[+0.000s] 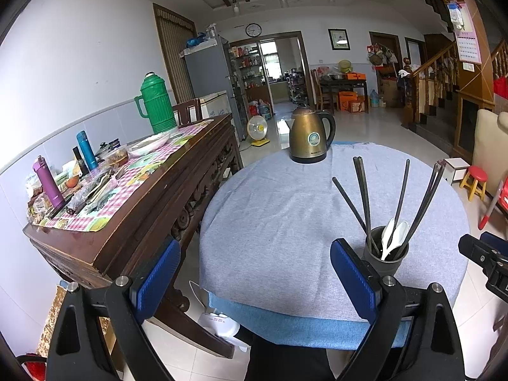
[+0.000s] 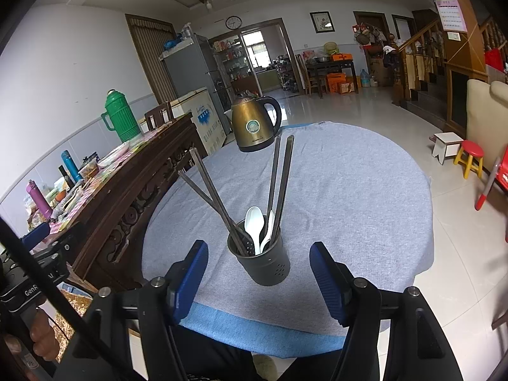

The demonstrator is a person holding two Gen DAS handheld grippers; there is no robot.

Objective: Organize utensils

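Observation:
A dark utensil holder (image 2: pixel 265 263) stands near the front of the round table with the grey-blue cloth (image 2: pixel 333 184). It holds several dark chopsticks (image 2: pixel 279 177) and white plastic spoons (image 2: pixel 255 227). It also shows in the left wrist view (image 1: pixel 385 258), with chopsticks (image 1: pixel 365 197) and spoons (image 1: pixel 393 236). My right gripper (image 2: pixel 258 277) is open and empty, its blue pads either side of the holder but nearer the camera. My left gripper (image 1: pixel 254 277) is open and empty, left of the holder.
A bronze electric kettle (image 1: pixel 309 135) stands at the table's far side. A dark wooden sideboard (image 1: pixel 133 209) with a green thermos (image 1: pixel 157 103), bottles and clutter stands to the left. Small stools (image 2: pixel 466 155) stand on the tiled floor at right.

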